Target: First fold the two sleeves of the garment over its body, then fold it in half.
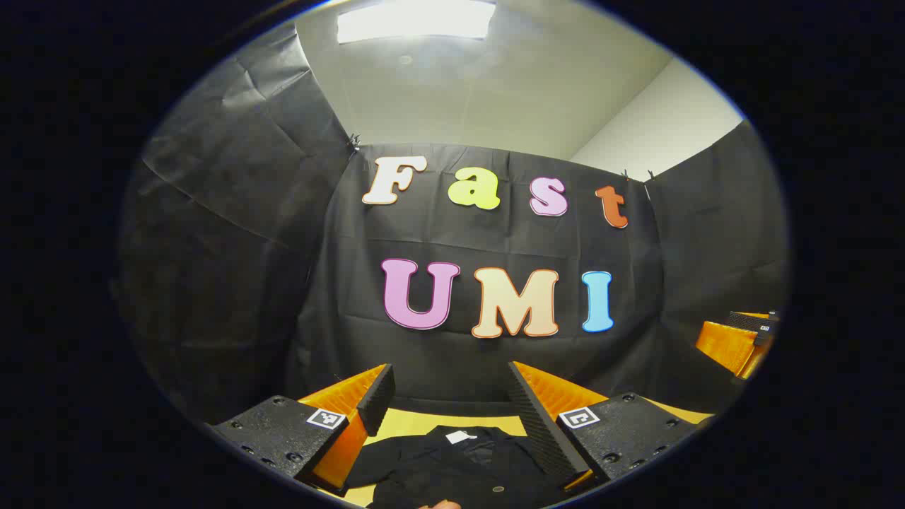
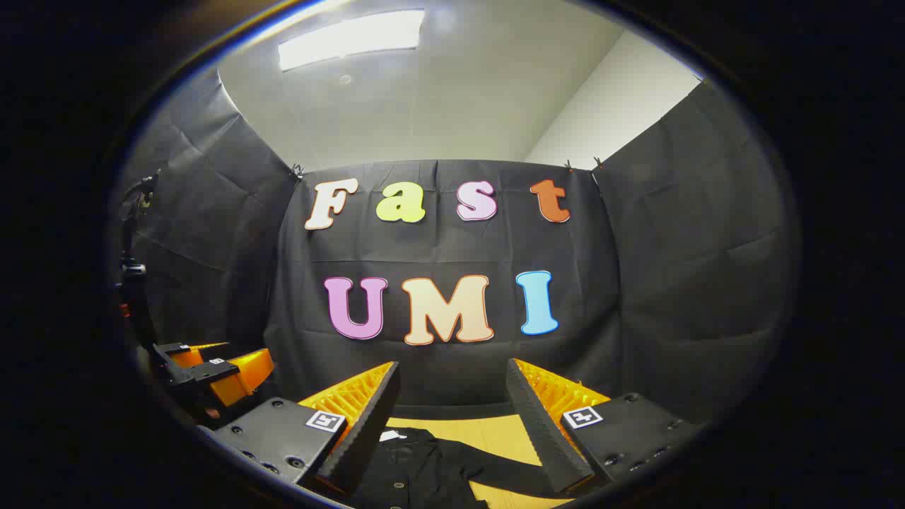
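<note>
A black buttoned garment (image 1: 459,466) with a small white neck label lies flat on a yellow table (image 1: 406,423). In the left gripper view my left gripper (image 1: 449,389) hangs open above the collar, with nothing between its fingers. The right gripper view has the same garment (image 2: 417,466) low in the frame, one black sleeve (image 2: 505,472) stretching out to the right. My right gripper (image 2: 452,389) is open over it and holds nothing. The other gripper (image 1: 739,343) appears at the right edge of the left gripper view, and as the left gripper (image 2: 212,371) at the left of the right gripper view.
Black cloth walls (image 2: 672,283) close the booth behind and on both sides of the table (image 2: 495,435). A ceiling light (image 1: 416,20) shines overhead. A dark stand (image 2: 134,283) rises at the far left of the right gripper view.
</note>
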The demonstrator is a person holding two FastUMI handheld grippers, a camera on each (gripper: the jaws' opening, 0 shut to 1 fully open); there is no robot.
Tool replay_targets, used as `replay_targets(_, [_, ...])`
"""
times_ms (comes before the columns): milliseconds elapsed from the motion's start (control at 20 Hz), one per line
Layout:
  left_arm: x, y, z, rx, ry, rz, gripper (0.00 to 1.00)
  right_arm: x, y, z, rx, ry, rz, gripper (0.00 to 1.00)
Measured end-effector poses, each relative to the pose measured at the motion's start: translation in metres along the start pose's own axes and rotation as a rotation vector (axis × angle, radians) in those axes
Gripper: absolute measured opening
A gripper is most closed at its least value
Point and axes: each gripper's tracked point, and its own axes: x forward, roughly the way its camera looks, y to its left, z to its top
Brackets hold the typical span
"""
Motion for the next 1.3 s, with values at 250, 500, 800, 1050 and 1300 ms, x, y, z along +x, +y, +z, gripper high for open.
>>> replay_targets(250, [-0.002, 0.005, -0.001, 0.010, 0.006, 0.015, 0.93, 0.011, 0.008, -0.009, -0.008, 0.022, 0.033, 0.97])
replay_targets(500, [-0.001, 0.015, -0.005, 0.017, 0.025, 0.043, 0.93, 0.018, 0.014, -0.018, -0.028, 0.050, 0.057, 0.97])
replay_targets(800, [0.003, 0.021, -0.007, 0.025, 0.036, 0.060, 0.93, 0.023, 0.017, -0.020, -0.027, 0.043, 0.072, 0.97])
replay_targets(1050, [0.005, 0.019, -0.010, 0.035, 0.037, 0.063, 0.93, 0.032, 0.006, -0.033, -0.020, 0.080, 0.073, 0.94])
replay_targets(1300, [0.002, 0.012, -0.014, 0.046, 0.042, 0.072, 0.93, 0.042, -0.032, -0.048, -0.043, 0.102, 0.032, 0.94])
